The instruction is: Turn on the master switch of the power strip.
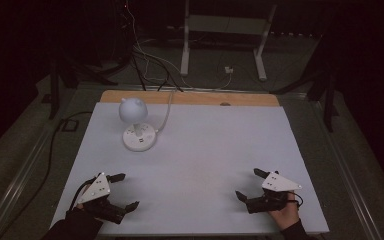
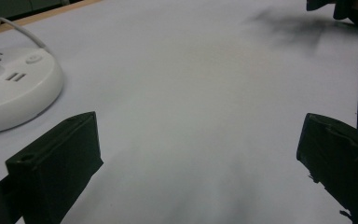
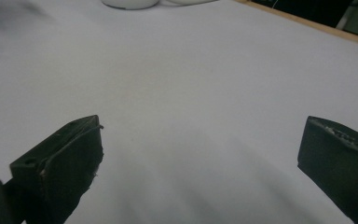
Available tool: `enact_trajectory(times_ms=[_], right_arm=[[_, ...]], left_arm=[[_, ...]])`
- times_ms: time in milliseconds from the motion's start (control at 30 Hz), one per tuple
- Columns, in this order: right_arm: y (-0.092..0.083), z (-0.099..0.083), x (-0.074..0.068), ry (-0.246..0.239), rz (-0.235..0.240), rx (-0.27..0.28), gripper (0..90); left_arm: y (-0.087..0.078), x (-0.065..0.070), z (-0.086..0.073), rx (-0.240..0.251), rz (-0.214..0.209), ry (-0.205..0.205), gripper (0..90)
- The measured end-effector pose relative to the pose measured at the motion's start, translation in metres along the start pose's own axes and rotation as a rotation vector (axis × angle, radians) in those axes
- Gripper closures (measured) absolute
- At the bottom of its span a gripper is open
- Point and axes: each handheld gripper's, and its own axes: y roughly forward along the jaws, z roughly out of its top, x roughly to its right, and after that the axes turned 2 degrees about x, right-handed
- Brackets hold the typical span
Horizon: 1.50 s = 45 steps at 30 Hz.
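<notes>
- The left gripper [image 1: 122, 191] rests at the near left of the white table cover [image 1: 205, 165], held by a gloved hand [image 1: 82, 202] that comes in from the bottom edge; its jaws are spread wide with nothing between them.
- In the left gripper view the two black jaws stand far apart over bare white surface, and the lamp's round base [image 2: 14, 91] lies ahead and off to one side, well apart from them.
- The right gripper [image 1: 249, 184] sits at the near right of the cover, in a bare hand [image 1: 286, 215]; its jaws are likewise released and empty, pointing toward the middle of the table.
- In the right gripper view the open jaws frame plain white surface, with the edge of the lamp base [image 3: 130, 3] far off at the top.
- The small white desk lamp [image 1: 135, 122], with a round head over a disc base with sockets, stands upright at the far left of the cover, well away from both grippers.
- Its white cord [image 1: 167, 112] curves off the base toward the wooden table edge [image 1: 250, 99] at the back.
</notes>
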Motion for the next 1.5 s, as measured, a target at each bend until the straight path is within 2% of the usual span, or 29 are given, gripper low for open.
enact_trajectory(times_ms=[333, 633, 833, 1067, 1500], right_arm=[[-0.002, 0.002, -0.002, -0.008, -0.017, 0.003, 0.0], [-0.004, 0.003, -0.003, -0.005, -0.023, 0.014, 0.0], [-0.005, 0.003, -0.004, 0.000, -0.027, 0.021, 0.0], [-0.005, 0.003, -0.005, 0.006, -0.024, 0.022, 0.0], [-0.006, 0.005, -0.006, 0.022, -0.008, 0.030, 0.0]], left_arm=[[0.002, 0.002, 0.003, -0.023, -0.003, 0.016, 0.2], [0.004, 0.006, 0.010, -0.043, -0.037, 0.039, 0.2], [0.007, 0.007, 0.014, -0.054, -0.059, 0.034, 0.2], [0.007, 0.006, 0.023, -0.025, -0.063, 0.032, 0.2], [0.009, 0.002, 0.037, -0.013, -0.057, 0.036, 0.3]])
